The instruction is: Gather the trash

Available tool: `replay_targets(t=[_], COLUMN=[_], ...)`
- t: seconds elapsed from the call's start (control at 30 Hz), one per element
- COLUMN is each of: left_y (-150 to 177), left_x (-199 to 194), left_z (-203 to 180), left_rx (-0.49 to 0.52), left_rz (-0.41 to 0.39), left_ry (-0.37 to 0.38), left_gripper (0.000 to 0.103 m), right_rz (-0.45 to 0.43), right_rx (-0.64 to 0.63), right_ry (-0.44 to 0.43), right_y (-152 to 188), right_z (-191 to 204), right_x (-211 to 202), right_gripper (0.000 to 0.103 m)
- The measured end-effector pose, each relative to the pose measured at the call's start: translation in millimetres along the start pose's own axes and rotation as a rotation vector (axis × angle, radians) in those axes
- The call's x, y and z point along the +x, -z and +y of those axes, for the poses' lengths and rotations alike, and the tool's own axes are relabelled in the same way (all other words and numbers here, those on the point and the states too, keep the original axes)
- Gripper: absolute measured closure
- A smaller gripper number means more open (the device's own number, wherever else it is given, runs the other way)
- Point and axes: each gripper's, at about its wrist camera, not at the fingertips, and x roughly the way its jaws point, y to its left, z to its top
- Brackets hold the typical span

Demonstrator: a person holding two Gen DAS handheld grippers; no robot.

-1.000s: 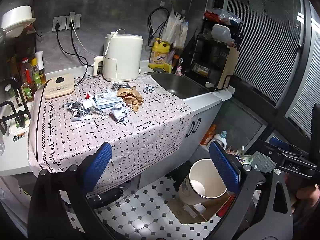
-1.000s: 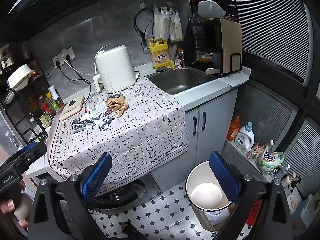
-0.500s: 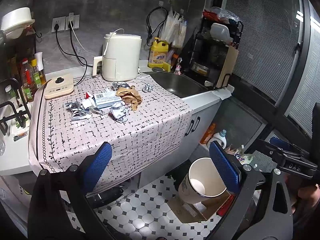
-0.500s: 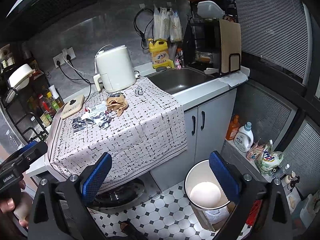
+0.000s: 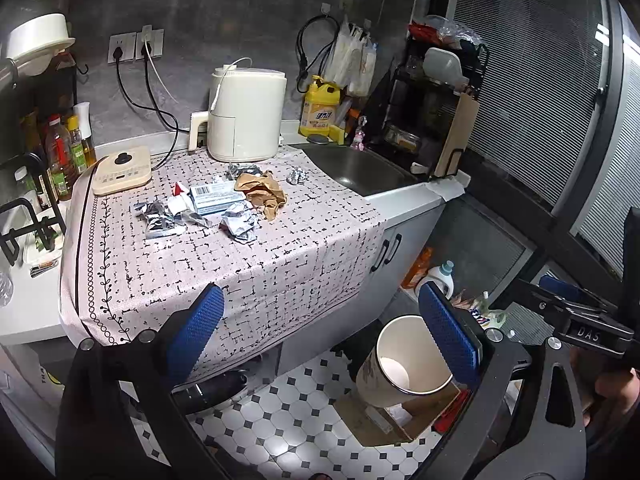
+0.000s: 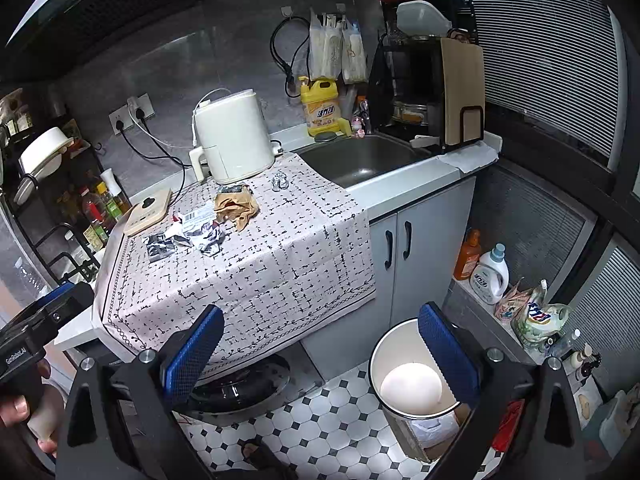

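Trash lies in a cluster on the patterned cloth (image 5: 224, 264): crumpled brown paper (image 5: 262, 192), a small box with a barcode (image 5: 214, 197), crumpled foil wrappers (image 5: 240, 226) and a small foil ball (image 5: 297, 176). The same pile shows in the right wrist view, with the brown paper (image 6: 235, 208) and foil (image 6: 206, 240). A white round bin stands on the tiled floor (image 5: 404, 360), also seen from the right (image 6: 408, 372). My left gripper (image 5: 324, 332) and right gripper (image 6: 320, 350) are both open and empty, held well short of the counter.
A cream appliance (image 5: 244, 116) and a flat cream device (image 5: 122, 170) stand on the cloth behind the trash. A sink (image 5: 356, 168) lies to the right. Bottles stand on a rack at left (image 5: 60, 152). Detergent bottles (image 6: 490, 276) sit on the floor by the cabinet.
Both views have barely shifted; the left gripper has drawn back very slightly from the counter. Nothing was taken or let go.
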Motion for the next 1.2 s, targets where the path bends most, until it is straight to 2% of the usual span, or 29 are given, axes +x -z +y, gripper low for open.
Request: replay_targets(t=[0.3,0.77,1.0,1.2], left_y=[1.3,-5.8,-16.3,-27.9], left_x=[-11.1,-17.1,-1.8,31.2], left_z=[4.5,31.4,50.5,79.3], left_rx=[-0.006,-0.056,-0.075,-0.120], left_rz=[0.001,-0.009,-0.002,0.025], left_ry=[-0.038,-0.081,-0.084,-0.090], left_gripper=[0.006,0.006,0.006,0.006], right_rz=[0.004,0.010,0.023,0.051], right_rx=[0.010,-0.009,0.001,0.000], right_ry=[-0.039,-0.064,-0.074,-0.088], right_y=[-3.3,-14.7,-24.8,-39.7], right_z=[4.7,25.2,28.6,36.3], right_x=[6.8,22.6,41.0,70.1], right_gripper=[0.008,0.008,0.008,0.008])
